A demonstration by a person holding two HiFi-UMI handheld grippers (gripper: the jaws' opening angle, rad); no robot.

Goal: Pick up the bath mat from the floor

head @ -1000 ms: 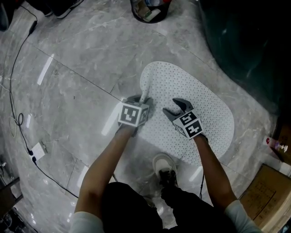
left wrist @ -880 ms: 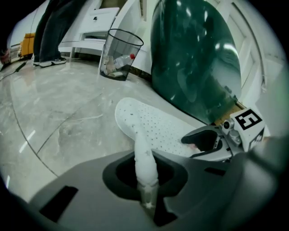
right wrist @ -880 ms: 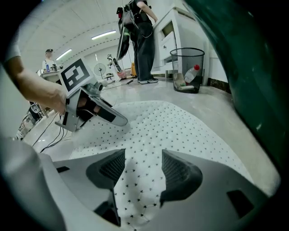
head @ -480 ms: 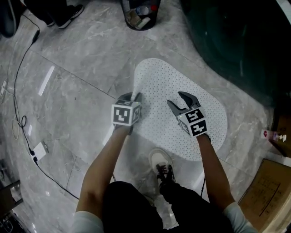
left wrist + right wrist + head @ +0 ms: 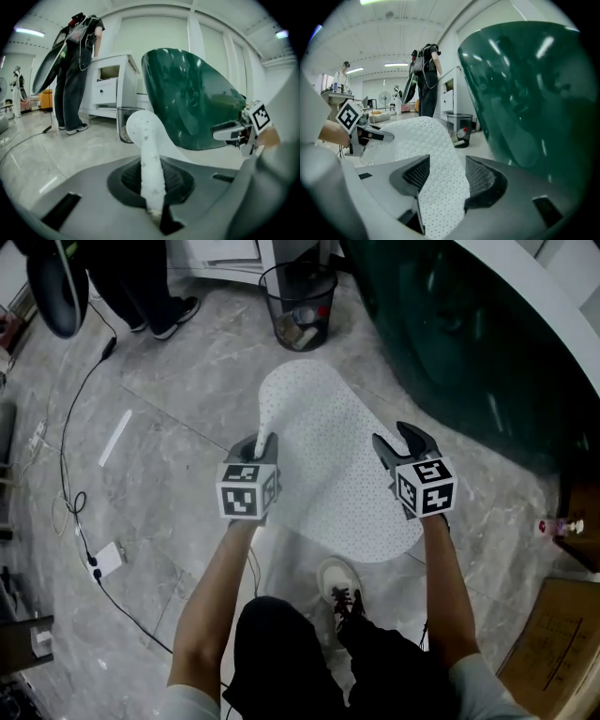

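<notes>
The white perforated bath mat hangs partly lifted over the grey marble floor. My left gripper is shut on its left edge, and in the left gripper view the mat runs up as a thin rolled strip from the closed jaws. At the mat's right edge my right gripper stands open. In the right gripper view the mat lies between the spread jaws, resting against the left one. Each gripper shows in the other's view: the right gripper and the left gripper.
A dark green curved tub fills the right side. A wire waste bin stands beyond the mat. A black cable trails on the left floor. My shoe is by the mat's near edge. A person stands by a white cabinet.
The left jaws have closed on the mat's edge. Both grippers have risen and spread apart, and the mat's near part has come up off the floor.
</notes>
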